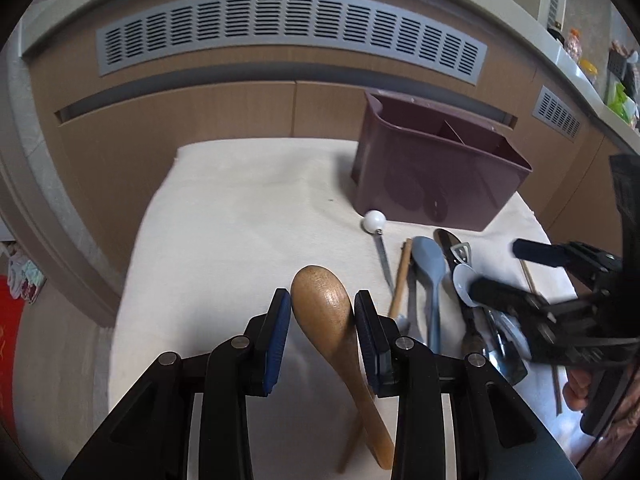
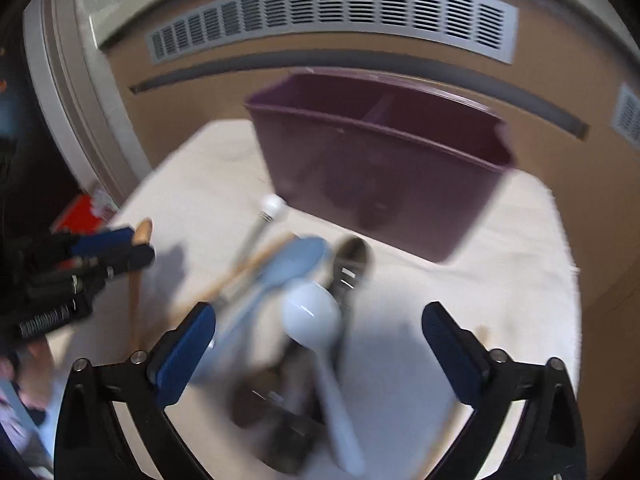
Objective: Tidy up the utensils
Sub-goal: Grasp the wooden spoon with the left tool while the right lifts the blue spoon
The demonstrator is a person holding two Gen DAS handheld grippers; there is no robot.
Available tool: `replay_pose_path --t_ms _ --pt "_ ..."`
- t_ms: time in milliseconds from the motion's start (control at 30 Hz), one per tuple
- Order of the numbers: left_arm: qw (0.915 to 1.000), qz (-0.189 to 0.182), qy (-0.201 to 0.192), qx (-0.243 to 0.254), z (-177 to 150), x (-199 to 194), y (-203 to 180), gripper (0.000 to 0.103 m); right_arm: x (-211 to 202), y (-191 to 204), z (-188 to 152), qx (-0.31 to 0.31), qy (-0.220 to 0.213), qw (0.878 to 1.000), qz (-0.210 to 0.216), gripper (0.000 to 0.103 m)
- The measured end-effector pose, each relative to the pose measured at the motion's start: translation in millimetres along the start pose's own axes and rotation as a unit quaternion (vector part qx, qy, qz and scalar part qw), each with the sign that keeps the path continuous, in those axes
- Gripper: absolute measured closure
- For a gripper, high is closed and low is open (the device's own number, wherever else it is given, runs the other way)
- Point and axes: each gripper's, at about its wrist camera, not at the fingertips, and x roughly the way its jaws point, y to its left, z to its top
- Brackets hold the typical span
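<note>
My left gripper [image 1: 322, 295] is shut on a wooden spoon [image 1: 340, 352], its blue pads pressing both sides of the bowl. The spoon hangs above the white cloth, handle pointing down toward me. A dark purple caddy [image 1: 436, 176] with divided compartments stands at the back right. In front of it lies a pile of utensils: a blue spoon [image 1: 430, 264], a white spoon [image 2: 312, 312] and a dark-handled tool [image 1: 460, 256]. My right gripper [image 2: 320, 340] hovers open over that pile with nothing pressed between its pads. This view is blurred.
The table is covered by a white cloth [image 1: 240, 220]. A white-knobbed metal tool [image 1: 374, 221] and a wooden chopstick [image 1: 402, 276] lie left of the pile. A brown cabinet front with a grey vent grille [image 1: 288, 28] rises behind the table.
</note>
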Motion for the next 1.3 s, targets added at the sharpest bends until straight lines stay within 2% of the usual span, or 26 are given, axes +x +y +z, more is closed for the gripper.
replay_pose_path --t_ms 33,100,200,300,500,633,767,900,1000,1100,1167,1300 --pt "1.0000 -0.003 -0.003 -0.004 -0.9 -3.6 4.5 0.069 6.0 5.2 3.9 0.000 0.008 1.000 -0.006 0.055" --pt "0.9999 -0.005 -0.007 -0.008 -3.1 -7.5 10.0 0.069 21.7 13.4 10.2 0.004 0.031 1.000 -0.004 0.065" --pt "0.9998 -0.003 -0.018 -0.009 -6.8 -14.3 16.8 0.069 42.3 19.7 15.1 0.025 0.061 0.998 -0.001 0.065" --pt "0.9996 -0.012 -0.018 -0.016 -8.4 -16.5 22.2 0.069 60.4 19.4 17.7 0.046 0.090 0.994 -0.027 0.068" --pt "0.9991 -0.022 -0.020 -0.030 -10.9 -18.5 25.4 0.069 64.7 17.8 24.7 0.046 0.088 0.995 -0.014 0.073" --pt "0.9988 -0.027 -0.023 -0.035 -11.5 -24.7 21.6 0.069 39.6 14.7 13.7 0.027 0.053 0.998 -0.013 0.073" --pt "0.9986 -0.035 -0.027 -0.031 -10.4 -34.4 12.2 0.069 -2.1 8.5 0.1 0.023 0.017 1.000 -0.004 0.073" --pt "0.9983 -0.040 -0.040 -0.009 -7.8 -49.2 -7.3 0.069 -43.2 6.0 -15.9 0.005 -0.024 1.000 -0.017 0.074" --pt "0.9986 -0.031 -0.042 0.001 -5.4 -57.6 -18.6 0.069 -69.0 4.4 -26.5 -0.005 -0.046 0.999 -0.023 0.074" --pt "0.9996 -0.010 -0.014 -0.024 -4.7 -54.3 -11.1 0.066 -85.7 0.9 -33.5 -0.003 -0.058 0.998 -0.016 0.074" --pt "0.9982 0.011 0.027 -0.053 -6.1 -42.6 -0.1 0.050 -95.6 -3.8 -36.3 -0.002 -0.064 0.998 -0.011 0.074" --pt "0.9903 0.028 0.089 -0.103 -8.7 -14.6 16.7 0.049 -99.2 -5.5 -40.8 -0.006 -0.078 0.997 -0.020 0.074"
